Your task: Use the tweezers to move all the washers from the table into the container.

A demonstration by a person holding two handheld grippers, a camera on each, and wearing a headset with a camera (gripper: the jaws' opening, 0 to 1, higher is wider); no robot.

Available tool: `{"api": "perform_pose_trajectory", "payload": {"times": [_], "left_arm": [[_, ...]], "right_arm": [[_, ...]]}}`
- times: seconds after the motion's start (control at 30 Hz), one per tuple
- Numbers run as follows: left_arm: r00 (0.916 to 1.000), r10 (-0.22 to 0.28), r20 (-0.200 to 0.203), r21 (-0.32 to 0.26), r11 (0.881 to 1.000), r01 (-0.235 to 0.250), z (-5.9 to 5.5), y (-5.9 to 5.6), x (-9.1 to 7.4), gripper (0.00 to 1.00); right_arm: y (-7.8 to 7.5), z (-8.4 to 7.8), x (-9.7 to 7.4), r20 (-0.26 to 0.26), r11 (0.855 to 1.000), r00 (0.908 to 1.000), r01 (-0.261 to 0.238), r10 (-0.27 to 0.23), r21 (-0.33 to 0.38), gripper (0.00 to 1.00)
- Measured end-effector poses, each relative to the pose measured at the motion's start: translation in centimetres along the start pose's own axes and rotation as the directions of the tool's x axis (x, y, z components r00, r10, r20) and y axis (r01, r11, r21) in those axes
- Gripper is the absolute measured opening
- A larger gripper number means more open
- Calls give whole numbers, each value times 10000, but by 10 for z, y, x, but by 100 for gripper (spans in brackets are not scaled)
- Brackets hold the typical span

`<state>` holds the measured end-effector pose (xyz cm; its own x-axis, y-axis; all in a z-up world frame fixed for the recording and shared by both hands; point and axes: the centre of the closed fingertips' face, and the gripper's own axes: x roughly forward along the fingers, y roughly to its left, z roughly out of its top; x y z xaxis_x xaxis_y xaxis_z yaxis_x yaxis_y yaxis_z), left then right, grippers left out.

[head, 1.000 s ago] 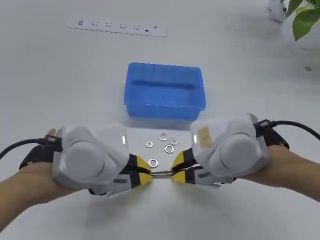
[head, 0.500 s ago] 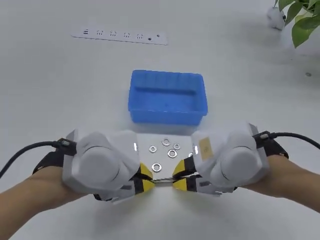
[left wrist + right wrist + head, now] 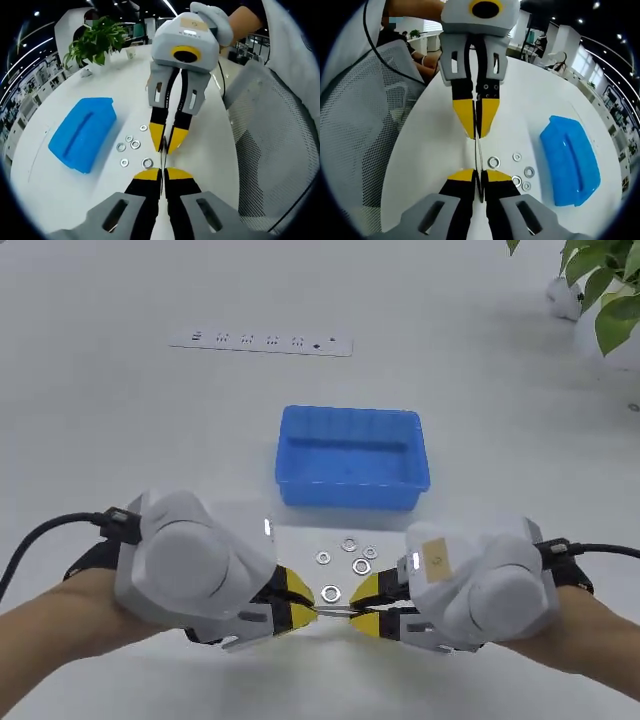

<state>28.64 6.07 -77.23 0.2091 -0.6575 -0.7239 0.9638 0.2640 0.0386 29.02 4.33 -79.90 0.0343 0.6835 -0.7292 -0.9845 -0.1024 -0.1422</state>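
Thin metal tweezers (image 3: 335, 610) lie level between my two grippers, just above the white table. My left gripper (image 3: 305, 608) is shut on one end and my right gripper (image 3: 362, 612) is shut on the other, yellow tips facing each other. Several silver washers (image 3: 349, 558) lie on the table just beyond the tweezers, the nearest washer (image 3: 331, 593) almost touching them. The blue container (image 3: 352, 458) stands behind the washers. In the left gripper view the tweezers (image 3: 162, 160) run from my left gripper (image 3: 161, 172) to the right gripper (image 3: 168, 145). In the right gripper view the tweezers (image 3: 478, 150) run from my right gripper (image 3: 479, 174) to the left gripper (image 3: 476, 132).
A white power strip (image 3: 262, 342) lies at the far side of the table. A potted plant (image 3: 600, 280) stands at the far right corner. A grey mesh chair (image 3: 270, 145) sits beside the table's near edge. Cables trail from both grippers.
The head camera has tilted, so the whole scene sits lower and further right. Both grippers stay shut on the tweezers, in nearly the same place beside the washers.
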Motion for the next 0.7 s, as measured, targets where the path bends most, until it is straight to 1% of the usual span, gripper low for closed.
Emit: {"api": "perform_pose_trajectory", "payload": {"times": [0.03, 0.13, 0.17, 0.2, 0.27, 0.3, 0.5, 0.6, 0.7], "left_arm": [[10000, -26, -10, 79, 10000, 26, 0, -1, -1, 6], [9998, -64, -173, 180, 9998, 67, -1, -1, 2, 6], [9993, -94, -351, 202, 9997, 101, -2, -2, 2, 6], [9994, -61, -347, 285, 9996, 71, -2, -1, 3, 6], [9994, -43, -330, 227, 9997, 51, 0, 0, 1, 6], [9997, -23, -263, 231, 9997, 29, 2, 0, -1, 6], [10000, 13, 86, 242, 9997, -16, 14, -1, -8, 6], [9991, -2, 420, 9, 10000, 2, 20, -3, -11, 6], [9986, -49, 522, -39, 10000, 51, 24, -3, -11, 6]], "right_arm": [[1, 1, 0, 93, 9999, 10000, -8, 7, 162, 8], [1, -1, 2, 192, 9998, 9998, 57, -61, 210, 8], [1, 0, 2, 265, 9996, 9996, 88, -95, 260, 8], [0, 0, 2, 301, 9994, 9995, 128, -137, 316, 8], [-1, 0, 1, 504, 9986, 9984, 232, -256, 475, 8], [-1, 1, 0, 619, 9977, 9976, 282, -319, 611, 8], [-2, 5, -4, 1043, 9961, 9934, 391, -472, 788, 8], [-3, 7, -6, 1253, 9953, 9910, 368, -480, 899, 8], [-1, 8, -7, 1367, 9955, 9896, 332, -451, 884, 8]]}}
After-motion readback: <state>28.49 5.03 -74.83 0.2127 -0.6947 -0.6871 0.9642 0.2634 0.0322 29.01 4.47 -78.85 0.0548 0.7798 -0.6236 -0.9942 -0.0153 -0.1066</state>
